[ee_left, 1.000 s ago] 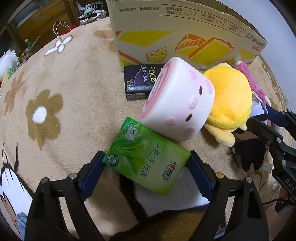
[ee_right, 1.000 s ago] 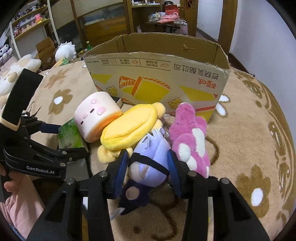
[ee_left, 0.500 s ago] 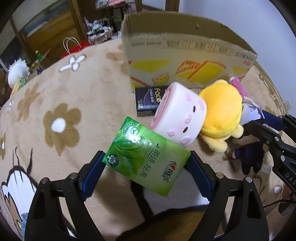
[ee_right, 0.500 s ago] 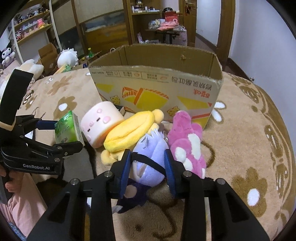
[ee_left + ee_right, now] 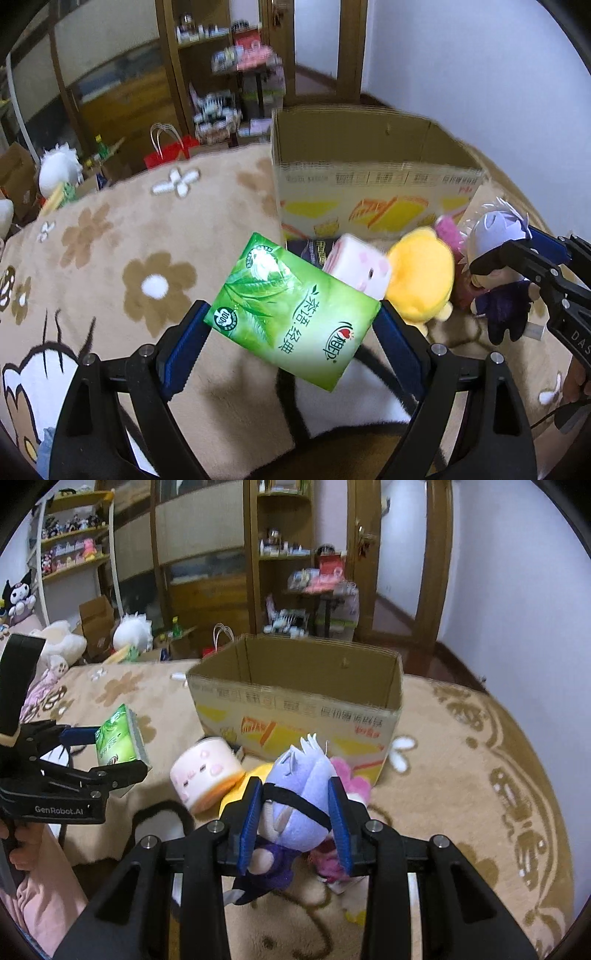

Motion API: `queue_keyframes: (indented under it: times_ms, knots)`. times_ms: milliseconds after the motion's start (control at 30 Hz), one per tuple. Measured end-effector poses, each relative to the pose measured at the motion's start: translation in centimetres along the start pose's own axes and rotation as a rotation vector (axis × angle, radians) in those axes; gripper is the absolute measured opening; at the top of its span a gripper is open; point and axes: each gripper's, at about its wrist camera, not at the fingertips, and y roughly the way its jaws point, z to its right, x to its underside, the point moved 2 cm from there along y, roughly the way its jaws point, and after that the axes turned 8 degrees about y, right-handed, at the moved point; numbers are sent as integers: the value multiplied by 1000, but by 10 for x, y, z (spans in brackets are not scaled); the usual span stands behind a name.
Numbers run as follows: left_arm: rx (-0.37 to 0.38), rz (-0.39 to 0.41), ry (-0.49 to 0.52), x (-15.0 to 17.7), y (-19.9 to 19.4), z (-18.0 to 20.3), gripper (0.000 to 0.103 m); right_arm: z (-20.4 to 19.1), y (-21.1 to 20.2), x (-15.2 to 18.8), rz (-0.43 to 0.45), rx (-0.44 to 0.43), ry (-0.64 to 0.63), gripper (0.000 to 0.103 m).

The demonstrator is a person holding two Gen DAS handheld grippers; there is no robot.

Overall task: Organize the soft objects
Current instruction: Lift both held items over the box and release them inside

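Soft objects are sitting in two grips and in a loose cluster on a beige plush blanket (image 5: 110, 229) patterned with brown flowers. The left gripper (image 5: 291, 332) is clamping a green tissue pack (image 5: 291, 314) by its two short ends between blue pads; the pack is glossy, printed with tea leaves and Chinese characters, tilted, and hanging clear above the blanket. The right gripper (image 5: 295, 812) is squeezing a small plush doll (image 5: 295, 808) by its head, and its jaws have just been closing with the doll between them. This doll is showing pale lavender spiky hair, a black band across the face and a dark purple body dangling below the pads, lifted off the blanket. Just behind the held things, a pink and white roll-shaped plush (image 5: 203, 775) with a small face is lying on its side, touching a yellow plush (image 5: 421, 277), and a pink plush (image 5: 351, 779) is peeking out beside the doll. A dark tissue pack (image 5: 314, 251) is lying between the roll plush and an open cardboard box (image 5: 295, 701), which is standing upright just behind the cluster, printed with yellow graphics. A person's hand (image 5: 14, 845) with a pink sleeve is holding the left gripper's handle.
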Motion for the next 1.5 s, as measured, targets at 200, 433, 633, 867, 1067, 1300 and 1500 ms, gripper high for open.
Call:
queue_keyframes:
  times_ms: [200, 433, 633, 867, 1067, 1300, 1500]
  knots:
    - [-19, 123, -3, -6, -23, 0, 88, 3, -21, -11, 100, 5, 23, 37]
    - [-61, 256, -20, -15, -44, -4, 88, 1, -36, -20, 187, 14, 23, 37]
    - [-108, 318, 0, -25, -48, -3, 88, 0, -39, -30, 237, 19, 18, 37]
    - [-140, 388, 1, -42, -49, 0, 88, 4, -34, -41, 269, 23, 29, 37]
    - [-144, 438, 16, -67, -46, 1, 88, 8, -27, -55, 307, 33, 32, 37]
    - [-133, 468, 54, -98, -34, 3, 88, 22, -22, -70, 342, 5, 73, 38]
    - [-107, 461, 86, -112, -9, 6, 88, 30, -9, -87, 348, 7, 83, 38]
